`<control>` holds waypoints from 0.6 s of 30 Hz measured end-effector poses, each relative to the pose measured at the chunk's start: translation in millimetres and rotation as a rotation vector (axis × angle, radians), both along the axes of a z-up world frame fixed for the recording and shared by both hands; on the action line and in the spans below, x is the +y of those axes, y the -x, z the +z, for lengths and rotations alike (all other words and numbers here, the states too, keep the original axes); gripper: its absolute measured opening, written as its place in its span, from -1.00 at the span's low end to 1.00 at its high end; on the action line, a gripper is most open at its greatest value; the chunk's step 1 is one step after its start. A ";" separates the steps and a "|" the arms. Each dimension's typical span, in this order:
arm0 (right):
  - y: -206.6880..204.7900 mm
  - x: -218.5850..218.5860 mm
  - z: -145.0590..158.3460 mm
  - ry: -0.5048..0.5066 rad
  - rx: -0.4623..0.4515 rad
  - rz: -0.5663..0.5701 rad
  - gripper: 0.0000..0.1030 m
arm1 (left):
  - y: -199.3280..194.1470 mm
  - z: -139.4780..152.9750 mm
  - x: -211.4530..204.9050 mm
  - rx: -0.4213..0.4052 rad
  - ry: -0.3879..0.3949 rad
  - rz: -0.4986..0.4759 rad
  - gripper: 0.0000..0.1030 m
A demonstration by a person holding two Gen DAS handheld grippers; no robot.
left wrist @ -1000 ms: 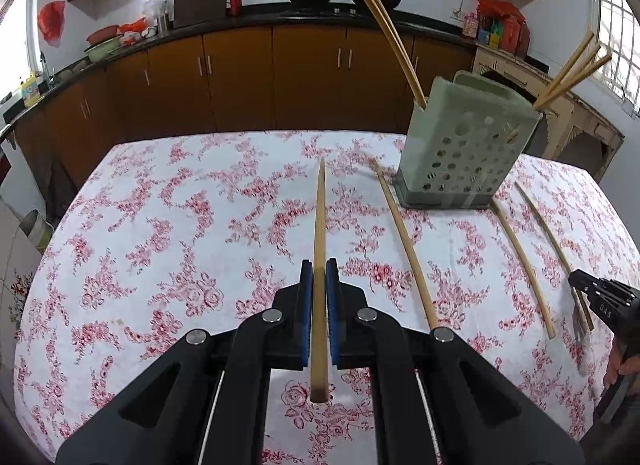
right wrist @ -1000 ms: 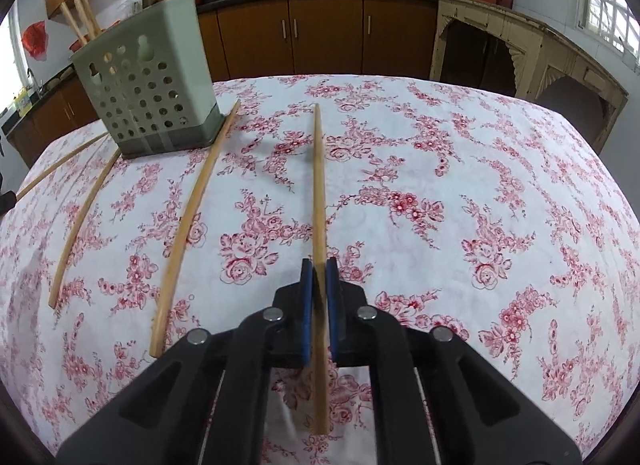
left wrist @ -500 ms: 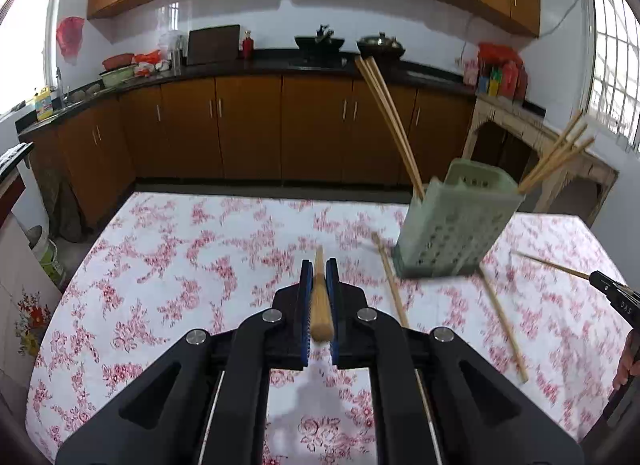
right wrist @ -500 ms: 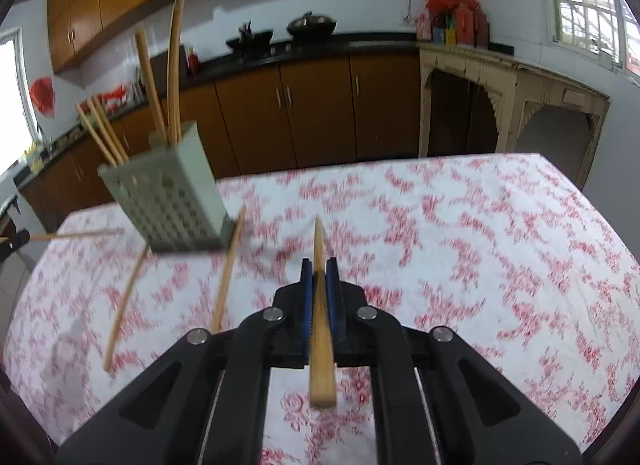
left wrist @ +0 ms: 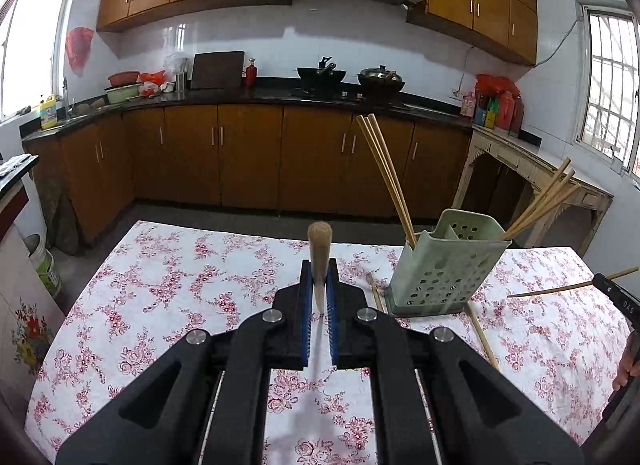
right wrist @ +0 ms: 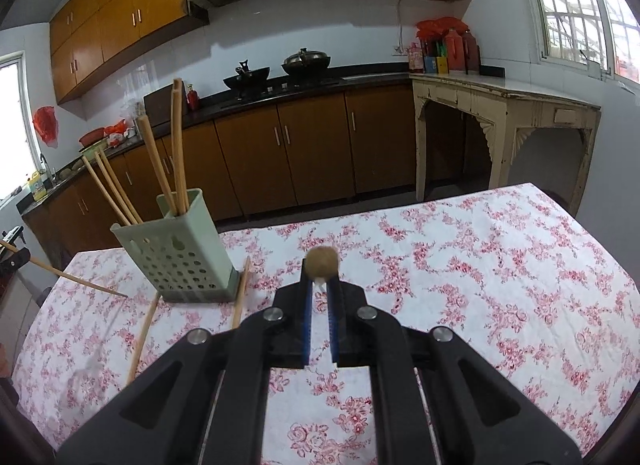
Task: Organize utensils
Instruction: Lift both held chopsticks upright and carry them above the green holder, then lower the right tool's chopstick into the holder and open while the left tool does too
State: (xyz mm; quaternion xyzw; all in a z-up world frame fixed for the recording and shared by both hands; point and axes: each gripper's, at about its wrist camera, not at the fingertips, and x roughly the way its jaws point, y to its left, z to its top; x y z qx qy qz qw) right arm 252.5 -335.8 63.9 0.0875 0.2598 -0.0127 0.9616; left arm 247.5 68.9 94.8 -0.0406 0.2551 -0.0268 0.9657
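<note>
Left wrist view: the left gripper (left wrist: 319, 289) has its fingers (left wrist: 306, 305) closed on a chopstick (left wrist: 320, 249), which points almost straight at the camera so that mostly its round end shows. The gripper is above the floral surface (left wrist: 168, 289). To the right stands a green perforated holder (left wrist: 444, 265) with chopsticks leaning out of two compartments. Two more chopsticks lie flat at its base. At the far right edge, the right gripper (left wrist: 612, 289) holds another chopstick (left wrist: 560, 288) clear of the surface.

Right wrist view: the right gripper (right wrist: 320, 285) is clamped on its chopstick (right wrist: 322, 263), seen end-on. The holder (right wrist: 180, 253) stands to the left, two loose chopsticks beside it. At the left edge the left gripper (right wrist: 12, 261) shows, with its chopstick (right wrist: 76, 279) slanting down.
</note>
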 end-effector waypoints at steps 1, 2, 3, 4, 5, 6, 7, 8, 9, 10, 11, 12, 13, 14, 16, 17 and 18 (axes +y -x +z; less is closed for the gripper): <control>-0.3 1.7 2.6 0.000 -0.003 0.003 -0.85 | -0.7 1.4 -0.1 -0.001 -0.002 0.002 -0.86; -1.2 2.8 7.2 0.001 -0.009 0.009 -0.85 | -0.9 2.6 0.0 -0.002 -0.002 0.003 -0.86; -2.3 4.2 12.6 0.000 -0.014 0.014 -0.85 | -2.1 5.1 0.1 -0.005 -0.004 0.005 -0.86; -3.0 5.6 16.4 -0.002 -0.018 0.017 -0.85 | -3.1 7.5 0.2 -0.007 -0.006 0.005 -0.86; -3.7 7.1 23.5 -0.008 -0.024 0.027 -0.85 | -3.6 9.5 0.2 -0.010 -0.009 0.006 -0.86; -3.9 8.4 29.1 -0.011 -0.027 0.036 -0.85 | -4.2 12.7 -0.4 -0.014 -0.013 0.005 -0.86; -3.8 10.1 35.1 -0.013 -0.029 0.048 -0.85 | -4.8 17.5 -1.4 -0.021 -0.018 0.003 -0.86; -3.9 12.3 42.4 -0.018 -0.031 0.066 -0.85 | -5.1 22.2 -2.7 -0.027 -0.019 -0.001 -0.86; -3.3 15.1 48.3 -0.025 -0.031 0.083 -0.85 | -4.8 26.1 -4.2 -0.032 -0.020 -0.005 -0.86; -2.9 18.2 56.4 -0.037 -0.028 0.108 -0.85 | -4.7 31.2 -6.0 -0.040 -0.019 -0.012 -0.86; -1.7 19.9 62.0 -0.051 -0.023 0.130 -0.85 | -4.5 34.8 -7.4 -0.045 -0.019 -0.017 -0.86; -0.7 22.8 68.4 -0.064 -0.019 0.155 -0.85 | -4.1 41.7 -9.9 -0.057 -0.021 -0.024 -0.86; 0.9 27.0 74.5 -0.066 -0.014 0.181 -0.85 | -3.8 46.5 -11.7 -0.065 -0.023 -0.032 -0.86; 1.3 30.5 79.7 -0.065 -0.009 0.202 -0.85 | -2.7 54.5 -14.6 -0.081 -0.025 -0.039 -0.86; 4.6 39.0 89.2 -0.055 -0.001 0.247 -0.85 | -0.7 67.4 -17.9 -0.107 -0.021 -0.054 -0.86; 6.5 44.2 93.8 -0.048 0.007 0.272 -0.85 | 0.2 74.0 -20.5 -0.118 -0.017 -0.060 -0.86; 7.4 47.8 97.4 -0.044 0.015 0.290 -0.85 | 0.8 78.2 -22.3 -0.126 -0.013 -0.064 -0.86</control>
